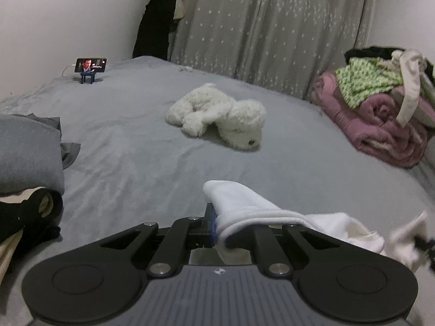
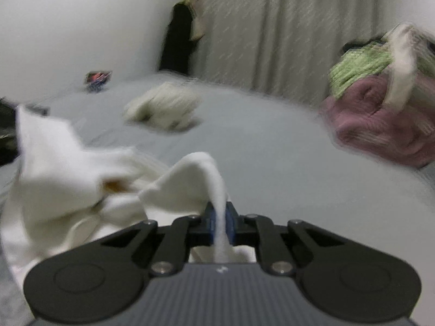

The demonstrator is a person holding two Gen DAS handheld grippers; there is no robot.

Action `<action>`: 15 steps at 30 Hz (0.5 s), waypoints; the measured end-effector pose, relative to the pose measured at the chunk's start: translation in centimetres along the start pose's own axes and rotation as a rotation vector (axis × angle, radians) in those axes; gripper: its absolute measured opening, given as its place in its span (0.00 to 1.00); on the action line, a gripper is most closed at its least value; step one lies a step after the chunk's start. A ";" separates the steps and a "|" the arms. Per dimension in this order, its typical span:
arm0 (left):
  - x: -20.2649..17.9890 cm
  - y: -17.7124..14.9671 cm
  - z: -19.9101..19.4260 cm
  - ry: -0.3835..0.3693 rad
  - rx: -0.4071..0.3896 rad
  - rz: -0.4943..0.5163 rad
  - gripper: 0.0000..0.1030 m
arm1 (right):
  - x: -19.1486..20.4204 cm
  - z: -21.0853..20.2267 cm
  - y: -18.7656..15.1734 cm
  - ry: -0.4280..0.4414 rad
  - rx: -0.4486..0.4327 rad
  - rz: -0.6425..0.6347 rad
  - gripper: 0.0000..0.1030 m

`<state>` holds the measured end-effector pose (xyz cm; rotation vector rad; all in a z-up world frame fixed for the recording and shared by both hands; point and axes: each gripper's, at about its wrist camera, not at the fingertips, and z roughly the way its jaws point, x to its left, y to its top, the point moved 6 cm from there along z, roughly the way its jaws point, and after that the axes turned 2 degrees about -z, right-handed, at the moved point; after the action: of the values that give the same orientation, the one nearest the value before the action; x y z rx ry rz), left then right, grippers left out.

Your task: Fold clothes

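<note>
Dim, flat indoor light is falling evenly; the left view is staying sharp, the right is smearing, probably motion blur; fisheye edges are bending and darkening.

The left gripper [image 1: 217, 224] points forward and slightly down, its jaws closed tight on a fold of the white garment [image 1: 239, 203], which drapes over its right finger. The right gripper [image 2: 220, 224] has the same forward, downward tilt, its blue pads [image 2: 230, 224] pinched on a thin ridge of the same cloth rising between them.
</note>
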<state>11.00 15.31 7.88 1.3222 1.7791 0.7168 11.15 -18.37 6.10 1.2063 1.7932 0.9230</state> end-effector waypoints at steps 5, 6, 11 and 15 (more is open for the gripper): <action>0.3 0.7 -1.6 -0.036 -0.055 -0.035 0.05 | -4.3 -4.2 2.5 -0.207 -0.135 -0.001 0.07; 0.4 1.0 -1.8 -0.039 -0.065 -0.047 0.05 | -5.0 -5.4 2.7 -0.245 -0.159 0.007 0.07; 1.0 1.9 -3.4 -0.069 -0.124 -0.109 0.05 | -9.2 -9.4 4.9 -0.394 -0.277 0.059 0.07; 1.1 2.9 -5.3 -0.124 -0.190 -0.152 0.05 | -11.8 -12.7 7.2 -0.457 -0.370 0.109 0.07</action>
<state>7.79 17.25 12.72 1.0700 1.6491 0.6861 5.64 -29.29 20.36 1.1658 1.1497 0.9033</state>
